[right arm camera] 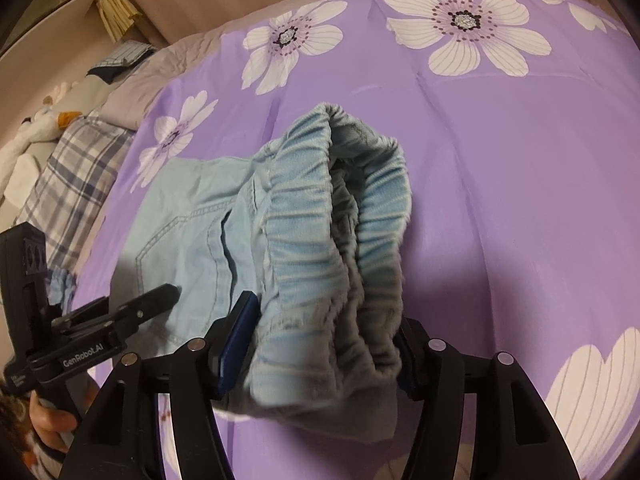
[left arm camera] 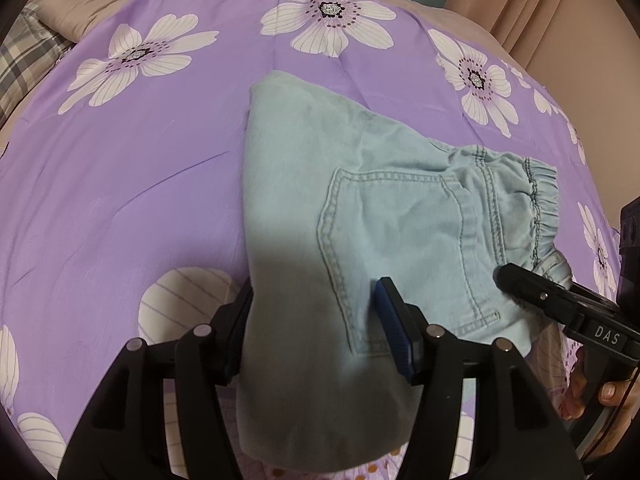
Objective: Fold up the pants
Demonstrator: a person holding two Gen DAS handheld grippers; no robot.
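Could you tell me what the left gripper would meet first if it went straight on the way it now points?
Probably the pants themselves: the left gripper already straddles their folded cloth near the back pocket.

Both tongs are matte black plastic with forked, angular arms and round silver rivets at the joints. The left tongs (left arm camera: 316, 328) carry ribbed blue pads (left arm camera: 394, 328) and white "GenRobot.AI" lettering on the side; the right tongs (right arm camera: 324, 344) show "DAS" on theirs.
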